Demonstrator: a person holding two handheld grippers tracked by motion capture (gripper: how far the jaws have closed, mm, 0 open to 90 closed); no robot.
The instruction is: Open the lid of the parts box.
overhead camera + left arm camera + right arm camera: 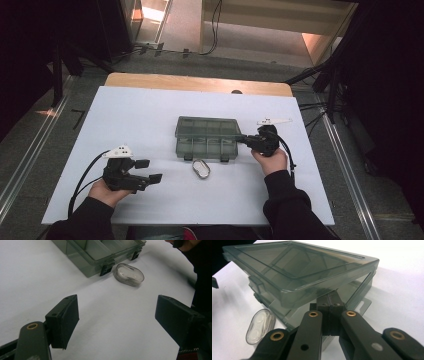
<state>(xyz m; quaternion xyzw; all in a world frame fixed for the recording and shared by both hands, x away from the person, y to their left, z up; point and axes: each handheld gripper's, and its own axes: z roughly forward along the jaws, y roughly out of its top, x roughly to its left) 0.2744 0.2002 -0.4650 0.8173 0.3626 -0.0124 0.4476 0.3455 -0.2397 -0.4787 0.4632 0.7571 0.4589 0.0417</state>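
A smoky see-through compartment box (207, 137) (95, 252) (294, 267) lies in the middle of the white table. Its lid stands slightly lifted off the base. My right gripper (241, 138) (329, 300) is shut, with its joined tips poked into the gap under the lid at the box's right end. A small clear oval case (201, 168) (128, 274) (259, 327) lies just in front of the box. My left gripper (150, 171) (117, 317) hovers at the front left, open and with nothing between its jaws, pointing toward the oval case.
The white table top (150, 110) has bare room left of the box and along its front edge. Two dark latches (188, 157) (106, 268) hang on the box's front. Beyond the table's wooden far edge (195, 82) are floor, cables and dark stands.
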